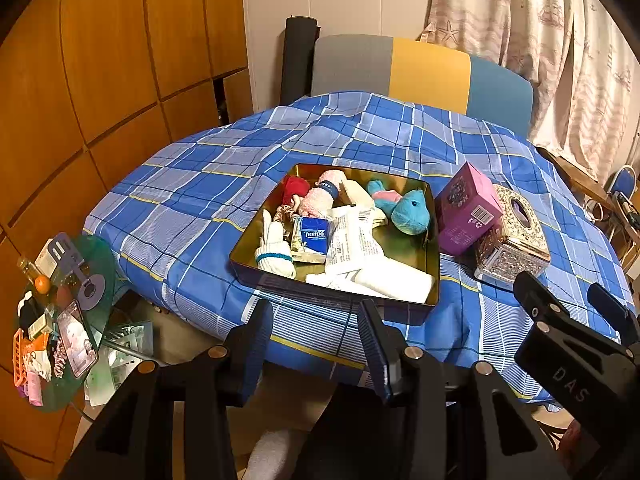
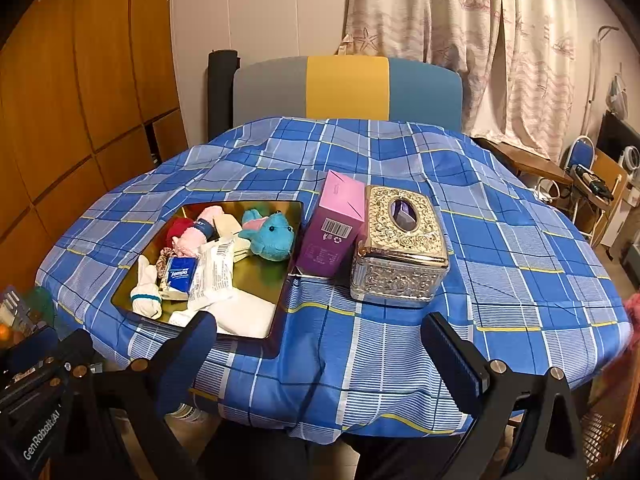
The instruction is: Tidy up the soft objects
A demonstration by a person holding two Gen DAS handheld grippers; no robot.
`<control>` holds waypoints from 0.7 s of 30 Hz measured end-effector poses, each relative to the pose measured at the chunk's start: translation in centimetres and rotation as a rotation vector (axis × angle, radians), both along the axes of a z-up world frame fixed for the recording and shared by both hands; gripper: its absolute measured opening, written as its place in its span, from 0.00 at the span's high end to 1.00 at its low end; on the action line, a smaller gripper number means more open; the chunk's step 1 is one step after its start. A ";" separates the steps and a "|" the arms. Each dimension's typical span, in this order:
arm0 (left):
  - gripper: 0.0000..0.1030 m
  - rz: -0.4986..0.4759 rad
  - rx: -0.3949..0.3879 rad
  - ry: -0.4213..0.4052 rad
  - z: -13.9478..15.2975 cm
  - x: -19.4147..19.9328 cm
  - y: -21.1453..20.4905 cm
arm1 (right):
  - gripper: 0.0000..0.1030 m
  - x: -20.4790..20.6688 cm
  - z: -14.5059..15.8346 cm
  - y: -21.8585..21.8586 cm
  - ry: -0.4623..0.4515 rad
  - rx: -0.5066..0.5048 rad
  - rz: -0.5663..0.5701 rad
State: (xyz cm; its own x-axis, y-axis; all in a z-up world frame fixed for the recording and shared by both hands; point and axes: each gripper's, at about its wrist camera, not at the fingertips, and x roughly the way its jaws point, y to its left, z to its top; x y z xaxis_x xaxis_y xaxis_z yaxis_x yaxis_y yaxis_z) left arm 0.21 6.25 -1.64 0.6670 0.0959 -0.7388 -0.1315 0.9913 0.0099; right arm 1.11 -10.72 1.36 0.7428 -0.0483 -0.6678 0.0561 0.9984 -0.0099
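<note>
A gold tin tray (image 1: 434, 236) (image 2: 286, 284) sits on the blue plaid tablecloth. It holds a turquoise plush toy (image 1: 410, 211) (image 2: 273, 236), a pink rolled cloth (image 1: 326, 198) (image 2: 196, 236), a red soft item (image 1: 295, 189), a white sock (image 1: 275, 254) (image 2: 147, 292), a Tempo tissue pack (image 1: 312, 238) (image 2: 181, 276), a white wipes packet (image 1: 352, 242) (image 2: 214, 272) and a white cloth (image 1: 394, 280). My left gripper (image 1: 316, 320) is open and empty, just before the tray's near edge. My right gripper (image 2: 320, 332) is open and empty, before the table edge.
A purple carton (image 1: 466, 210) (image 2: 334, 228) and an ornate silver tissue box (image 1: 514, 236) (image 2: 400, 248) stand right of the tray. A grey, yellow and blue chair back (image 2: 346, 88) is behind the table. A cluttered green glass side table (image 1: 60, 320) stands at the left.
</note>
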 end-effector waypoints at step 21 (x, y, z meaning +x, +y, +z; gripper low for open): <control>0.57 0.013 0.032 -0.022 0.0 0.0 0.0 | 0.00 0.2 -0.3 0.1 0.012 0.004 -0.004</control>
